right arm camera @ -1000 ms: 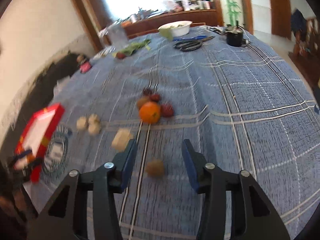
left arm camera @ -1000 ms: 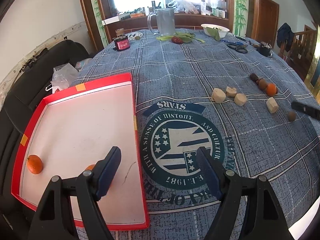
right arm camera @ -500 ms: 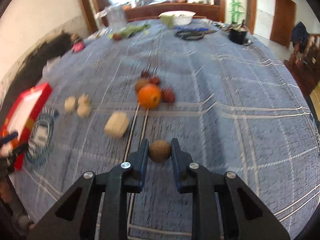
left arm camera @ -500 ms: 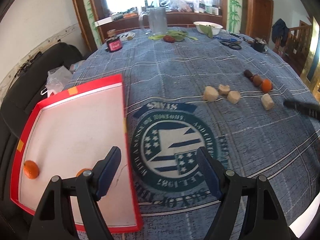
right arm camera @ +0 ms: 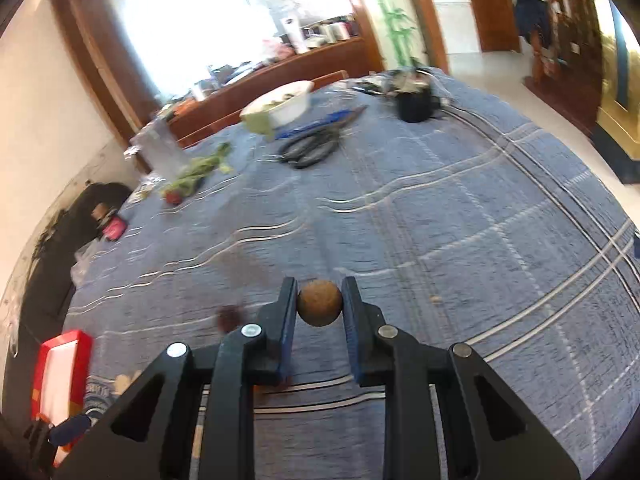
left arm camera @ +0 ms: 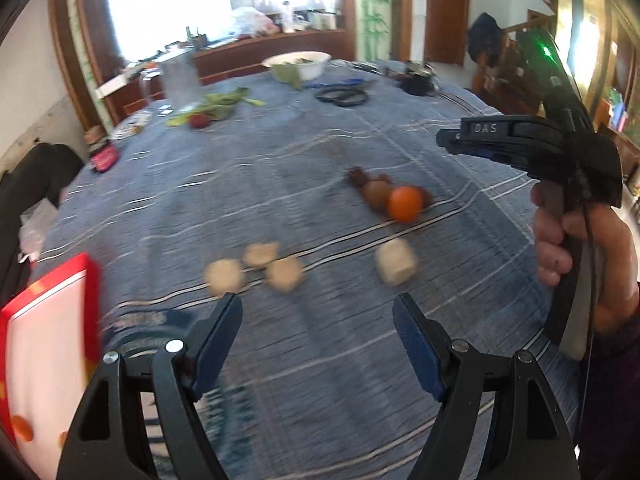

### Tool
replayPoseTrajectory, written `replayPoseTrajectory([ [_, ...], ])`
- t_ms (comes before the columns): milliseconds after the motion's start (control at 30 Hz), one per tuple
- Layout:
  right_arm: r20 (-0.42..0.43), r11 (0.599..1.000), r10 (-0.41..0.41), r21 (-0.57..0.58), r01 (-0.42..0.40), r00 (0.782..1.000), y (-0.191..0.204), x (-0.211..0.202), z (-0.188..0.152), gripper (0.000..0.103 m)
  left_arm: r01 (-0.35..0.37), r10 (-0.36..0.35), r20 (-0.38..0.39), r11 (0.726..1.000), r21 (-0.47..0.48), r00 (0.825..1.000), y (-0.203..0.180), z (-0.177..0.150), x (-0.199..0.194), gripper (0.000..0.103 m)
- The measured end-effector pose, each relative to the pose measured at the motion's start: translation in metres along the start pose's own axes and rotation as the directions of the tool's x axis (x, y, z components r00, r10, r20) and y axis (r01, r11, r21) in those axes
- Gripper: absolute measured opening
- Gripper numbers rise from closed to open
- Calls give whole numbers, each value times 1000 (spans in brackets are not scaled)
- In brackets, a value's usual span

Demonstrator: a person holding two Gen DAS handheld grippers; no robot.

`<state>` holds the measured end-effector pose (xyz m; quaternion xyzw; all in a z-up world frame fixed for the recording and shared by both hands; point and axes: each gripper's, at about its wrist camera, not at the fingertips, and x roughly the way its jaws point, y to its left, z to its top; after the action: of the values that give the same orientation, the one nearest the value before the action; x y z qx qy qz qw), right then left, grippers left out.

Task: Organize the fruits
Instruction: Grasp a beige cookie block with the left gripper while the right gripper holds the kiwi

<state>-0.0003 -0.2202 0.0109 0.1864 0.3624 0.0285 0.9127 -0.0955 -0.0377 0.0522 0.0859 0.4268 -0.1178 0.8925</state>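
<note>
Right hand-held gripper (right arm camera: 319, 312) clamps brown fruit (right arm camera: 319, 303)

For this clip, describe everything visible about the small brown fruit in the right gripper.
The small brown fruit is round, dull tan-brown with a rough, matte skin and no stem or leaf showing. It sits between the fingertips of the right gripper, whose blue-padded fingers press on its left and right sides. Nothing else appears to touch it, and it looks raised off the blue plaid tablecloth. Its underside and back are hidden. The left wrist view shows the gripper side-on, but the fruit cannot be made out there.
</note>
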Motion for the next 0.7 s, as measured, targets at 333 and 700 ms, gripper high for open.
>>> replayPoseTrajectory([
  [333,-21,1000,-24,0,24,999,-6,0,2,24,49,-50,-54,999,-20,997,-23,14,38,61],
  [700,-26,1000,0,-8,-1,1000,-5,2,3,24,89,-91,-24,995,-49,996,-23,16,40,26],
])
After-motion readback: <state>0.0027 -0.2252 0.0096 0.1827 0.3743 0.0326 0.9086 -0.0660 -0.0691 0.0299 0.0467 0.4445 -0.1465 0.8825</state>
